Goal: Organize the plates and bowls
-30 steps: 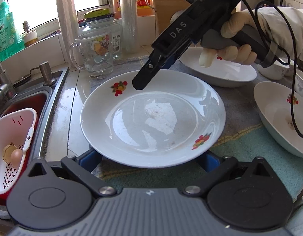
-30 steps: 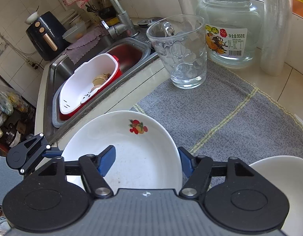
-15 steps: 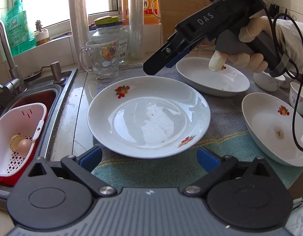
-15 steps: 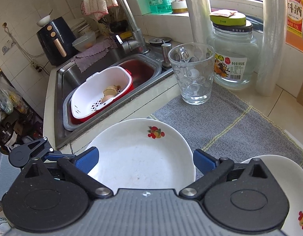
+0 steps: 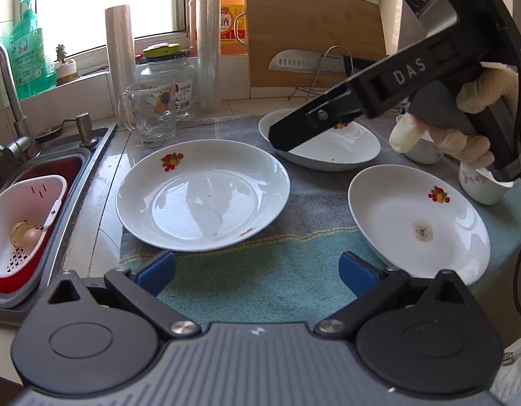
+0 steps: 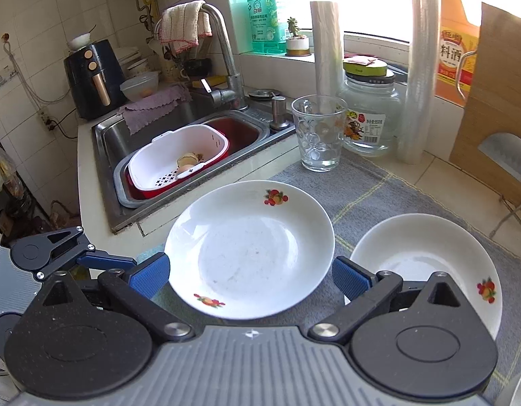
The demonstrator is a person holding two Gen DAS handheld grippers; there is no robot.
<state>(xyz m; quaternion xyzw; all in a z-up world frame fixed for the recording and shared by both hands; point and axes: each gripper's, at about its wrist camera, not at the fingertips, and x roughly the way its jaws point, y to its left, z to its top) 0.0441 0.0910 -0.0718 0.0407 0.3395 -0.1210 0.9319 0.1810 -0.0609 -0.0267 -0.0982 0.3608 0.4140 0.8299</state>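
White china lies scattered, not stacked: judged from how things sit, the organizing has barely started. A large plate (image 5: pixel 203 196) with fruit motifs rests flat on the grey-green mat (image 5: pixel 294 277) that covers the bench, close to the sink (image 6: pixel 193 115). Behind it and to its right sits a second dish (image 5: pixel 341 149), and nearer the camera on the right a third dish (image 5: pixel 419 223) with a brown stain in its well. A small floral cup (image 5: pixel 480 186) stands by the far right edge. None of these pieces touches another, and nothing is nested.

The left hand-held gripper (image 5: pixel 257 270) hangs above the mat in front of the large plate, its blue pads spread wide with nothing between them. The right hand-held gripper (image 6: pixel 250 277), held by a gloved hand (image 5: pixel 463 128), has just been opening; its jaws stand at full spread and empty, with the large plate below and beyond them, not gripped.

What seems left is nearly everything: gathering the three dishes into one pile, most likely on the large plate, and placing the cup. The stained dish may stick or leave a mark if stacked as it is.
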